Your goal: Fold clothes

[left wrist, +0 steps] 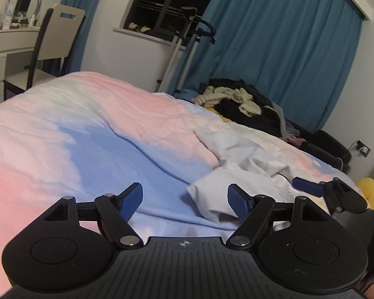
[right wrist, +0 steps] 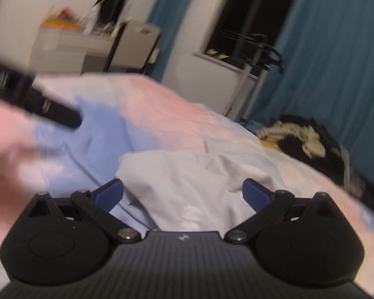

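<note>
A crumpled white garment [left wrist: 239, 172] lies on the bed's pink, white and blue cover [left wrist: 99, 134]. My left gripper [left wrist: 185, 203] is open and empty, low over the cover, with the garment's near corner by its right finger. My right gripper [right wrist: 183, 194] is open and empty, just above the same garment [right wrist: 187, 174], which fills the gap between its fingers. The right gripper also shows at the right of the left wrist view [left wrist: 319, 189]. The left gripper's body crosses the upper left of the blurred right wrist view [right wrist: 37, 102].
A pile of dark and pale green clothes [left wrist: 244, 102] lies at the bed's far right. A chair [left wrist: 54, 39] and a white desk [left wrist: 2, 52] stand beyond the bed on the left. A garment steamer stand [left wrist: 184, 44] and blue curtains [left wrist: 274, 49] are behind.
</note>
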{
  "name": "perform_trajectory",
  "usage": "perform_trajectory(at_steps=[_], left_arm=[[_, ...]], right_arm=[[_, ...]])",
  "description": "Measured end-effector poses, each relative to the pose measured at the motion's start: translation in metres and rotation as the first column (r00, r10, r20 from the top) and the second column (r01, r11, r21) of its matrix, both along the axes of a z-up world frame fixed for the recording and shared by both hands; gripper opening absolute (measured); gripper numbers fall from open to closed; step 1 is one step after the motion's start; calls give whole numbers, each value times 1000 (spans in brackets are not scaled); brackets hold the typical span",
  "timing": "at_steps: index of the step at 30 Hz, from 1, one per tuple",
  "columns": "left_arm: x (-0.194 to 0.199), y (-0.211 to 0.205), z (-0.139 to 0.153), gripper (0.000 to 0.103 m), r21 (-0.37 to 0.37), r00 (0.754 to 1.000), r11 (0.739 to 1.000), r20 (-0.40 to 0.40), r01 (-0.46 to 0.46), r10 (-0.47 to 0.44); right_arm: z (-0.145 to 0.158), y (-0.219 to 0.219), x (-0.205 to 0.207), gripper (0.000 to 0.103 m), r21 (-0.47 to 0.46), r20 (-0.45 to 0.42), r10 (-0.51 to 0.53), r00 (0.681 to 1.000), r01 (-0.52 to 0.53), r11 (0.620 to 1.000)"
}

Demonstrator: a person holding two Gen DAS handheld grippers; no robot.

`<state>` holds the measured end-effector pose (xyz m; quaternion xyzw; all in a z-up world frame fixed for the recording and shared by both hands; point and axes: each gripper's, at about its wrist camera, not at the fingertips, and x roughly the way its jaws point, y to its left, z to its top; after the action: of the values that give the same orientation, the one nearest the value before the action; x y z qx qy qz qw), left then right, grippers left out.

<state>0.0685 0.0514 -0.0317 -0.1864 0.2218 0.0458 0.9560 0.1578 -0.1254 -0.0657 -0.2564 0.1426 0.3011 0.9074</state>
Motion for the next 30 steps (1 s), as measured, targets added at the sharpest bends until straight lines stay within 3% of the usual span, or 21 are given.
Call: perform_trajectory(at_steps=[2, 4, 6, 10, 14, 17, 21, 23, 26, 29, 30], left_arm=[[1, 3, -3, 78, -28, 1000, 1000, -11, 11, -12], [0, 3, -5, 78, -33, 1000, 999, -17, 24, -24], [-1, 4, -8, 78, -36, 999, 999, -22, 36, -37], [-1, 5, -9, 78, -42, 998, 998, -23, 53, -54], [-3, -1, -9, 78, -29, 997, 997, -22, 77, -78], [-1, -6, -10, 79, -11, 995, 995, -18, 100, -100], [4, -12, -16, 79, 9, 992, 993, -34, 121, -120], [7, -14, -19, 78, 12, 991, 992, -47, 127, -127], [12, -19, -24, 78, 23, 988, 990, -58, 141, -140], [16, -25, -27, 78, 37, 985, 986, -63, 160, -158], [17, -27, -27, 78, 40, 984, 985, -63, 168, -165]], right_arm=[[-12, 10, 11, 80, -73, -11, -19, 1000, 18, 997], [-23, 14, 26, 41, -118, -56, -48, 997, 41, 992], [-17, 1, 37, 23, -41, -87, -92, 992, 88, 995], [23, -41, 51, 16, 213, -128, -180, 975, 205, 955], [69, -100, 70, 15, 422, -152, -296, 943, 333, 843], [92, -160, 88, 15, 536, -191, -404, 895, 440, 721], [91, -249, 106, 15, 622, -276, -568, 775, 595, 509], [76, -296, 111, 15, 638, -346, -637, 688, 671, 378], [35, -363, 109, 15, 621, -496, -684, 534, 769, 150], [-12, -416, 97, 16, 545, -658, -655, 372, 835, -73], [-27, -427, 94, 17, 513, -701, -632, 331, 849, -125]])
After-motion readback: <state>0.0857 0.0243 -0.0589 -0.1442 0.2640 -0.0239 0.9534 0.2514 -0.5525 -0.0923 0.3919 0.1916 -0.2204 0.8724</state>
